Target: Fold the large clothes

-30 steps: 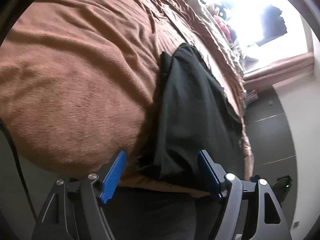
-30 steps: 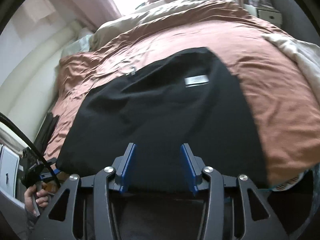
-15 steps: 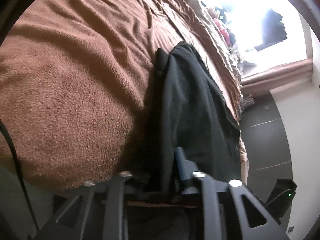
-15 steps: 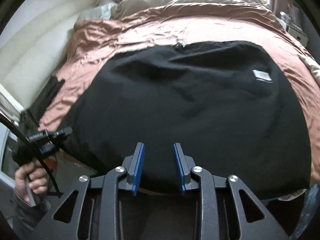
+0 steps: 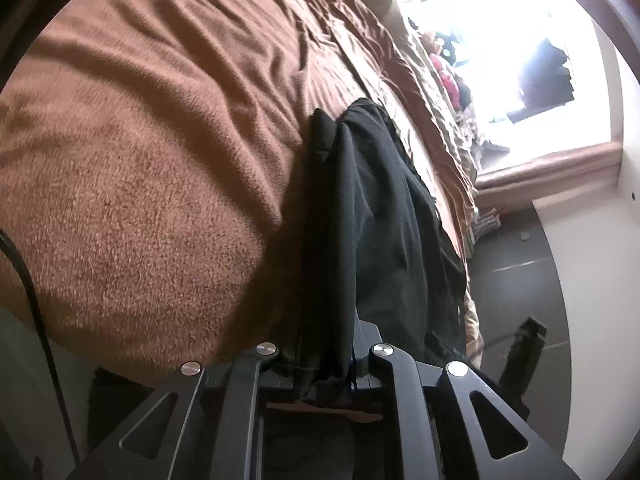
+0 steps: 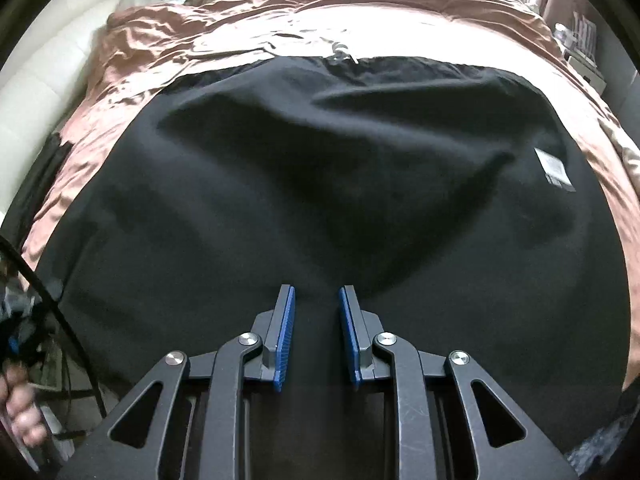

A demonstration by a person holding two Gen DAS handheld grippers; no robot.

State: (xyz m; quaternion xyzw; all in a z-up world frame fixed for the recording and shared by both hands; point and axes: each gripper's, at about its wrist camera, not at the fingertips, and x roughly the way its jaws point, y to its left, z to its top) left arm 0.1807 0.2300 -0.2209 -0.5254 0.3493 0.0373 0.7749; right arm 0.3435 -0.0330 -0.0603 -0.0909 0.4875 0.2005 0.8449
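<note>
- The garment is lying spread on the bed cover, reaching to the cover's near edge.
- My right gripper is sitting at the garment's near edge, its fingers apart with cloth between them.
- My left gripper is sitting at the bed's near edge, its fingers pressed on a bunched fold of the garment.
- The label is lying on the garment's right part.
- The window is standing beyond the bed's far end.
- The floor is lying to the right of the bed in the left wrist view.
</note>
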